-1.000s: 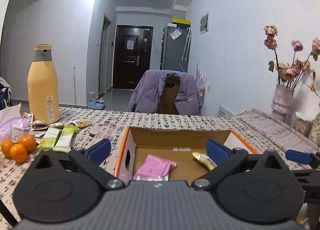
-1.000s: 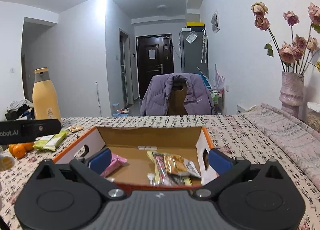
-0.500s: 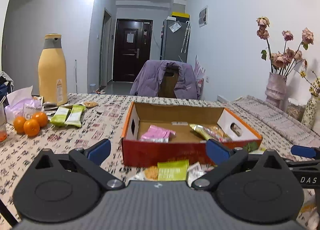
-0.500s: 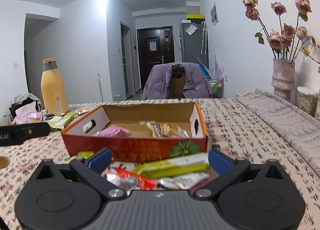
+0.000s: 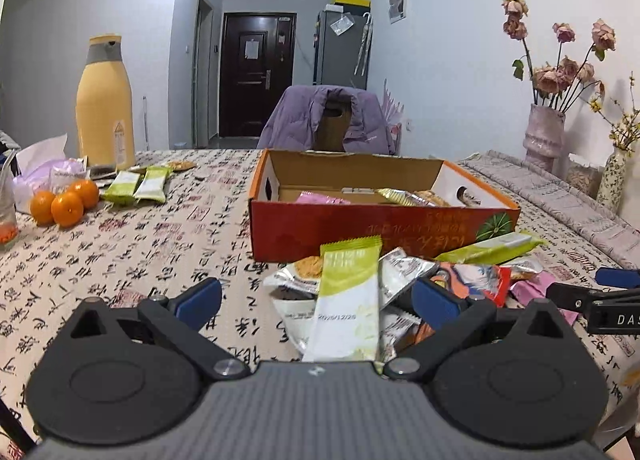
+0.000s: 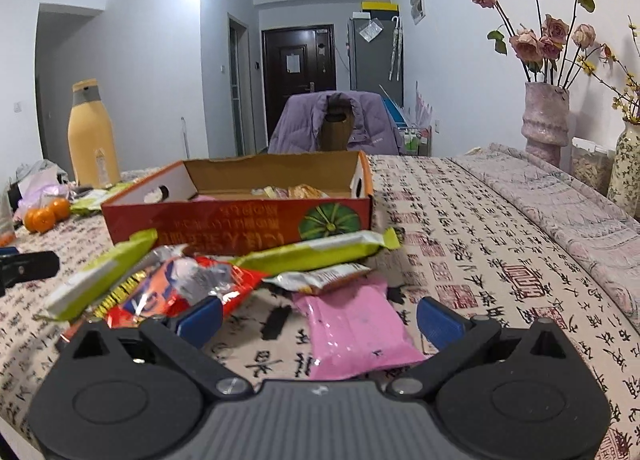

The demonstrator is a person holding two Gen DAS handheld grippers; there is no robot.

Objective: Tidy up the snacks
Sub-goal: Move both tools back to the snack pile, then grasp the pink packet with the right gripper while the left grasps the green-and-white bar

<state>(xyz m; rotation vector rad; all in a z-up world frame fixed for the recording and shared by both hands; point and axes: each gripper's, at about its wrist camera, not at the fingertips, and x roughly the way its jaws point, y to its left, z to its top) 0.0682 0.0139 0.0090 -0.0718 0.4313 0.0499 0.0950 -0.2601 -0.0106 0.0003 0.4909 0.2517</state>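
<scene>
Left wrist view has our left claw [image 5: 316,300] spread wide and empty, low over the near edge of the snack pile [image 5: 384,284]. A green-and-white bar [image 5: 348,300] lies right between the blue pads, pointing back at us, with silver packets tucked under it. Behind the pile sits the orange box [image 5: 380,215], which already has a few packets in it, a pink one and a gold one at least.

Right wrist view: our right claw [image 6: 318,318] is also released and holding nothing. A pink packet [image 6: 352,326] lies flat on the desk [image 6: 480,244] between its pads. A red foil bag [image 6: 188,288] touches the left pad [image 6: 200,316], and a long green bar [image 6: 316,252] leans against the box front.

So most of the loose snacks are on the desk just in front of the box, not in it yet. A couple more green bars [image 5: 136,185] sit well off to the left near the oranges [image 5: 64,201].

What could go wrong, we reckon:
- The wrappers overlap, so closing on one may drag its neighbours along or pinch two at once.
- The pink packet is flat and slick, so the pads could slide over it instead of getting under an edge.
- Both claws are working the same heap close together, so they could bump.
- The box wall is right behind the pile, and a low carry might clip it and shove the box.
</scene>
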